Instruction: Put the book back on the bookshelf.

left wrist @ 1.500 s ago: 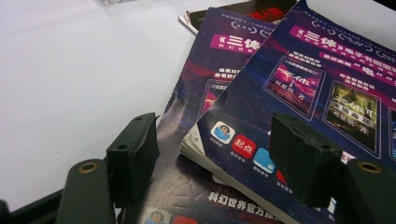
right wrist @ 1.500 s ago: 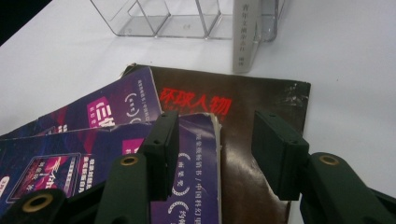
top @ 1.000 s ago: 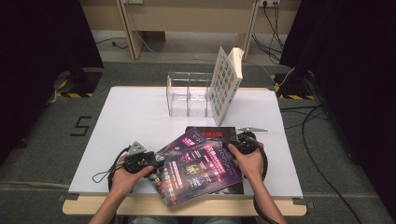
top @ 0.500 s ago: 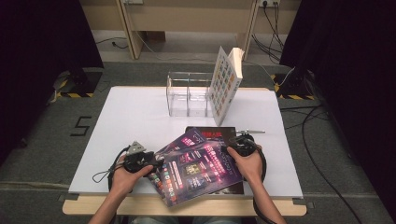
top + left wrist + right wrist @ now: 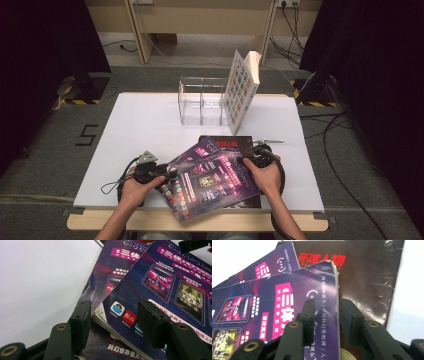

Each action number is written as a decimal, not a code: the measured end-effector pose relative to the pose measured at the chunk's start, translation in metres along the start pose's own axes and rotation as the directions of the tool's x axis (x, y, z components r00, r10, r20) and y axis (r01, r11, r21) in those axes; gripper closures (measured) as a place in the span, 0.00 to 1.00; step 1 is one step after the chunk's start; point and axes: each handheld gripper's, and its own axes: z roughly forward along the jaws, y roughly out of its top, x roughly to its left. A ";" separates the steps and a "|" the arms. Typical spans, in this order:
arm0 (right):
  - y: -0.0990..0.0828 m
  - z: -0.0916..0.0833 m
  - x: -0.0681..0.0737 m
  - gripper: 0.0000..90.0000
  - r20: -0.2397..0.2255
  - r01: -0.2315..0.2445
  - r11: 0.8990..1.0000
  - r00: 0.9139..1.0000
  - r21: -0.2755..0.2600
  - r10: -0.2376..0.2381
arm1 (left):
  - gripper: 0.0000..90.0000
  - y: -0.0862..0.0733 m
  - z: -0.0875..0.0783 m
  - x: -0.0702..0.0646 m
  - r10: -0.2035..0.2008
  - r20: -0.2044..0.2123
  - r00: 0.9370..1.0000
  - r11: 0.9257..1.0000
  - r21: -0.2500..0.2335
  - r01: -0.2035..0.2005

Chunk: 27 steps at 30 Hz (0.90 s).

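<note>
The left gripper point(image 5: 113, 322) and right gripper point(image 5: 325, 317) have just been closing, each part spread astride an edge of the top purple glossy magazine point(image 5: 215, 182), pads not yet pressing. It lies on two other magazines on the white counter point(image 5: 145, 125); the clear plastic rack point(image 5: 200, 100) props a leaning book point(image 5: 240, 92)

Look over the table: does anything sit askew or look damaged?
Yes. The glossy purple magazines lie fanned crookedly over a dark brown magazine, whose cover is creased and scuffed. Behind them, a thick white book leans tilted against the clear plastic organiser rather than standing inside it.
</note>
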 end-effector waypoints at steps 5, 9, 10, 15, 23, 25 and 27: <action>0.001 -0.001 0.000 0.82 0.010 -0.013 1.000 1.000 0.008 0.013 | 0.63 0.002 -0.004 0.000 -0.002 -0.014 1.000 1.000 0.000 0.002; 0.002 -0.001 -0.002 0.84 0.012 -0.009 1.000 1.000 0.007 0.008 | 0.69 0.002 -0.006 -0.002 0.006 -0.021 1.000 1.000 0.005 -0.006; 0.003 -0.001 -0.002 0.85 0.009 -0.013 1.000 1.000 0.011 0.013 | 0.69 0.002 -0.006 -0.002 -0.001 -0.022 1.000 1.000 0.002 0.001; 0.005 -0.011 -0.004 0.95 0.020 -0.018 1.000 1.000 0.008 0.017 | 0.69 0.001 -0.006 -0.003 0.007 -0.032 0.999 1.000 0.004 -0.007; 0.004 -0.018 0.000 0.99 0.033 0.023 0.998 0.999 0.055 -0.025 | 0.69 0.002 -0.006 -0.003 0.015 -0.043 0.999 1.000 0.004 -0.015; 0.003 -0.018 0.000 0.99 0.037 0.038 0.997 0.998 0.060 -0.040 | 0.69 0.002 -0.006 -0.004 0.020 -0.044 0.999 1.000 0.005 -0.019; 0.003 -0.018 0.001 0.99 0.050 0.042 0.997 0.998 0.063 -0.045 | 0.69 0.002 -0.006 -0.004 0.021 -0.044 0.999 1.000 0.006 -0.021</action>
